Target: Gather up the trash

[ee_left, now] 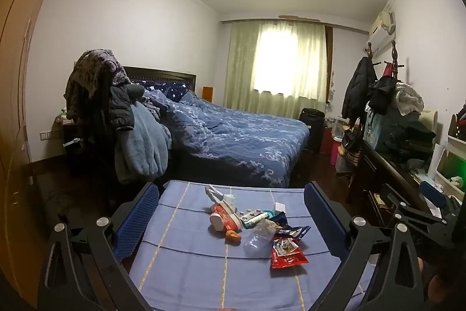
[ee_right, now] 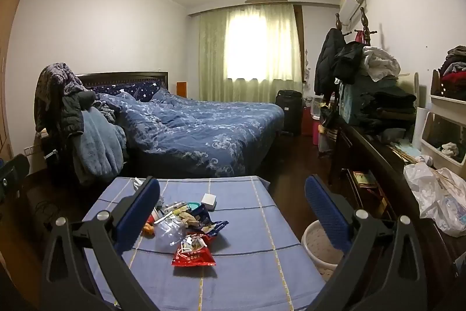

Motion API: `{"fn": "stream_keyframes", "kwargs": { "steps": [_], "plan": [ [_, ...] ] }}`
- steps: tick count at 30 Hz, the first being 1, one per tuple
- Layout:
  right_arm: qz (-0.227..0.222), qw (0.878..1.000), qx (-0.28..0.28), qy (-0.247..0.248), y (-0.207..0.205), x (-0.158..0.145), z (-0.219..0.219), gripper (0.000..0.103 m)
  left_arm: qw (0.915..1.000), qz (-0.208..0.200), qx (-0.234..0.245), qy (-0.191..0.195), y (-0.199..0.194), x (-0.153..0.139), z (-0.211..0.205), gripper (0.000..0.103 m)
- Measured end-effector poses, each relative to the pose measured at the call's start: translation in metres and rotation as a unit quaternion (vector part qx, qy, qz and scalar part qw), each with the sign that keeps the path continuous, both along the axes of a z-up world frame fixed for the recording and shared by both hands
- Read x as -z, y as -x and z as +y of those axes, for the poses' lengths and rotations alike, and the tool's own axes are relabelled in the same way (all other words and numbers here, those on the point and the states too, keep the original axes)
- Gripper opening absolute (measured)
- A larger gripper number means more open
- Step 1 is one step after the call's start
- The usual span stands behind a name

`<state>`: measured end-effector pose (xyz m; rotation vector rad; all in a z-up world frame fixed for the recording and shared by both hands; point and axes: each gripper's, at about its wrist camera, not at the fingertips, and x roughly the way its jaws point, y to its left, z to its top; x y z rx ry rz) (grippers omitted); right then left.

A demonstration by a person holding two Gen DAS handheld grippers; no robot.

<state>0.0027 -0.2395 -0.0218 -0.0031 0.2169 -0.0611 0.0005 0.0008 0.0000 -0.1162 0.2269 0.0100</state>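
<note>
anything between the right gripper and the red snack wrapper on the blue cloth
Nothing visible. The red snack wrapper lies nearest on the blue checked tablecloth, with bare cloth before the open right gripper.

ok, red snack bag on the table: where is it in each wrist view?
Left wrist: red snack bag lies right of centre, low, at the near end of the trash pile.
Right wrist: red snack bag lies left of centre, low, again nearest the camera.
Shared landmark: small white box at the pile's far side.
</note>
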Motion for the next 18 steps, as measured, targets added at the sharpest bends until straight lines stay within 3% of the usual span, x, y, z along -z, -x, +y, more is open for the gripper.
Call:
{"fn": "stream_keyframes", "kwargs": {
  "steps": [18],
  "plan": [
    [0.006,1.000,-0.002,-0.001,0.0002,0.0014,0.0016,0.100,1.0000,0.005,0.001,-0.001,-0.0006,0.0001,-0.0001,0.099]
  ]
}}
